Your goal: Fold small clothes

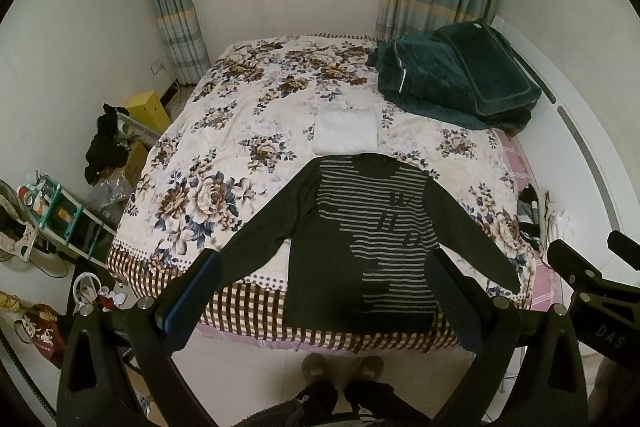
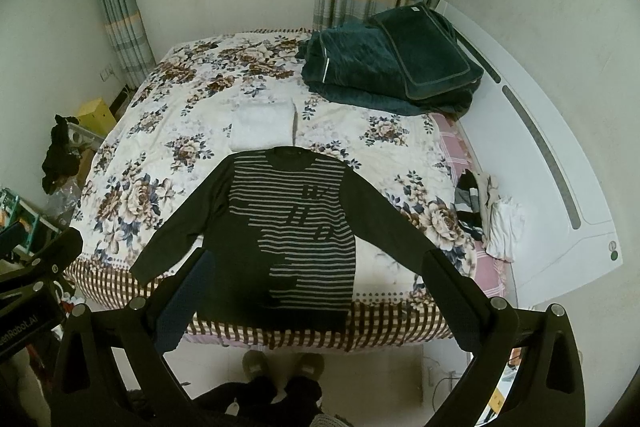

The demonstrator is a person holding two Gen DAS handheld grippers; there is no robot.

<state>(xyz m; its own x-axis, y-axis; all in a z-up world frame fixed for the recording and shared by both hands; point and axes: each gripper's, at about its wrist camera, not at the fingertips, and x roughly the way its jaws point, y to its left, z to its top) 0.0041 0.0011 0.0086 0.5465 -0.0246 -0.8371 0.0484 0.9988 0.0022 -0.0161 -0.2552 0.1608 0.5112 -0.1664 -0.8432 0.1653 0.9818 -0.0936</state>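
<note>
A dark long-sleeved sweater with grey stripes [image 1: 360,235] lies flat, front up, sleeves spread, at the near edge of the floral bed [image 1: 248,115]; it also shows in the right wrist view [image 2: 292,227]. A folded white garment [image 1: 346,131] lies just beyond its collar, also in the right wrist view [image 2: 262,125]. My left gripper [image 1: 324,291] is open and empty, held above the sweater's hem. My right gripper [image 2: 316,291] is open and empty, likewise above the hem. Neither touches the cloth.
A pile of dark green bedding [image 1: 456,75] sits at the bed's far right. Loose clothes [image 2: 488,215] lie at the right edge by the white headboard [image 2: 560,163]. Clutter, a yellow box [image 1: 148,109] and shelves stand left of the bed. The person's slippered feet [image 1: 340,367] stand at the bed's foot.
</note>
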